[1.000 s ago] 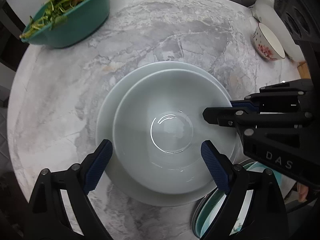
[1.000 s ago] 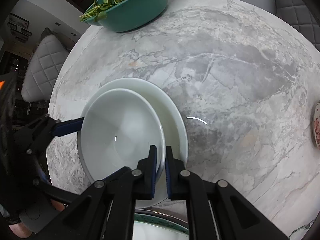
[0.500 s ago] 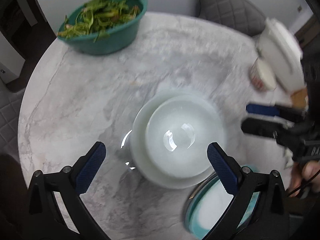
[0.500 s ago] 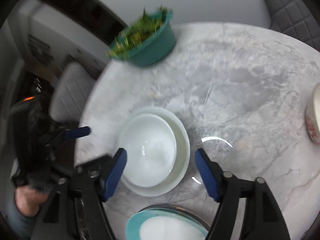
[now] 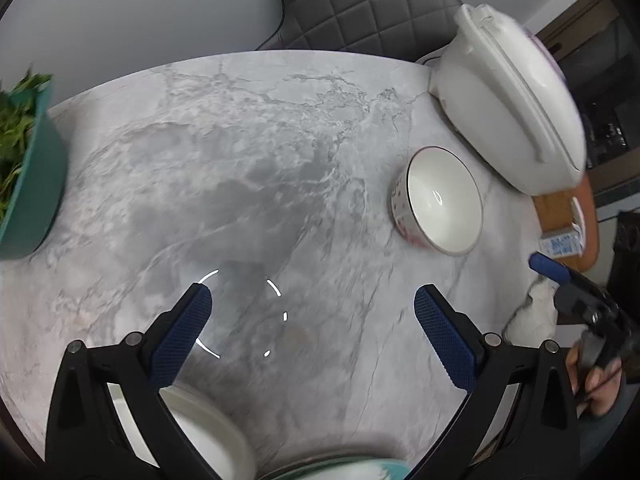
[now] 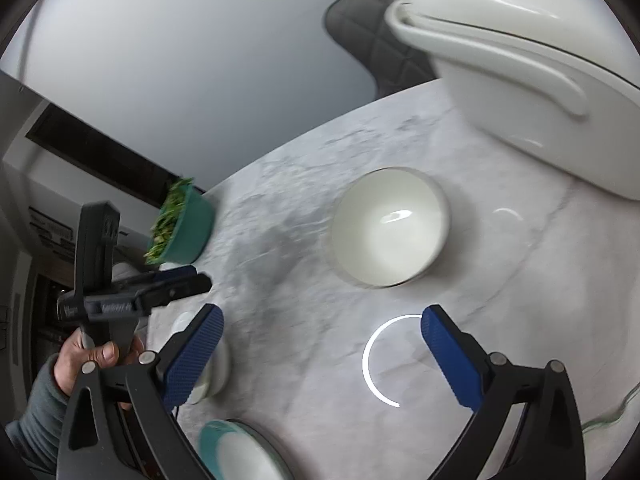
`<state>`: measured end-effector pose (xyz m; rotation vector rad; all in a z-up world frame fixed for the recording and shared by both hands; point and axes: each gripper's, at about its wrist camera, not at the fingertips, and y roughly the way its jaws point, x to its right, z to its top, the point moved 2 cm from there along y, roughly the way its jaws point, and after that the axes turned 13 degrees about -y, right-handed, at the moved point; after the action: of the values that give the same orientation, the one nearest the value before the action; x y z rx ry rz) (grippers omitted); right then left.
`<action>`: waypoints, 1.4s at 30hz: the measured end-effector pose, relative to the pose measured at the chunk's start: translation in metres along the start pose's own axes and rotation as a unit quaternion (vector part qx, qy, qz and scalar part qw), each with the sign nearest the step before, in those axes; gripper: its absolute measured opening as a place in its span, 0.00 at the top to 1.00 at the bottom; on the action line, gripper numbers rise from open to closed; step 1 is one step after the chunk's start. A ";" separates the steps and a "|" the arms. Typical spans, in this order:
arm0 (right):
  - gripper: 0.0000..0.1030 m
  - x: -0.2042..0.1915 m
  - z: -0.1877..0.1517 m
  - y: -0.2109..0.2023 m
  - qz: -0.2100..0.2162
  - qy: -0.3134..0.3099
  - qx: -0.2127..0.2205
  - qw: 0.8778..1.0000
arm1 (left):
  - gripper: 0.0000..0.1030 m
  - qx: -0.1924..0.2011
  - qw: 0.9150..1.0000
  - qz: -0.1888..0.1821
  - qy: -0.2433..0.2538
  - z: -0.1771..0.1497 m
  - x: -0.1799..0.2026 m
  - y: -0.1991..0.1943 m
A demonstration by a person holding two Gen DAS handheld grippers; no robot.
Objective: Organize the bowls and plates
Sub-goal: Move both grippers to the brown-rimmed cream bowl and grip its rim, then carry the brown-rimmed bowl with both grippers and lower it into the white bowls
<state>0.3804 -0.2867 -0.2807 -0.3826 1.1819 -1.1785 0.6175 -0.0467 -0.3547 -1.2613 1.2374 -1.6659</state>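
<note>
One round grey marble tabletop [image 5: 260, 168] fills both views; largest on it, the white lidded rice cooker [image 5: 516, 112] sits at upper right of the left wrist frame, parked clear of the working area; the teal plastic basin of greens [image 5: 28, 184] stands at the left edge; the small white bowl with a pink-flowered outside [image 5: 438, 200] stands alone just beside the cooker, probably next to be collected; the white bowl nested on a plate [image 5: 208, 440] lies at the bottom edge, already stacked. Left gripper [image 5: 308, 312] has its jaws wide apart and empty; right gripper [image 6: 320, 336] has just opened its jaws, nothing between them.
</note>
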 end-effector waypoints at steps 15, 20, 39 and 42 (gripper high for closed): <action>0.23 0.085 0.011 0.039 -0.048 0.099 -0.050 0.993 | 0.02 -0.004 0.995 0.075 0.058 0.028 0.078 0.104; 0.23 0.092 0.017 0.055 -0.047 0.096 -0.061 0.992 | 0.02 0.001 0.993 0.091 0.069 0.033 0.077 0.120; 0.84 0.101 0.023 0.084 -0.029 0.102 -0.087 0.991 | 0.91 -0.049 0.994 0.019 0.098 0.045 0.106 0.159; 0.85 0.104 0.024 0.085 -0.024 0.109 -0.088 0.990 | 0.91 -0.056 0.995 0.010 0.087 0.047 0.107 0.162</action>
<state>0.4352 -0.3496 -0.3883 -0.4249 1.4809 -1.1815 0.6296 -0.2059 -0.4747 -1.1836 1.4603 -1.7436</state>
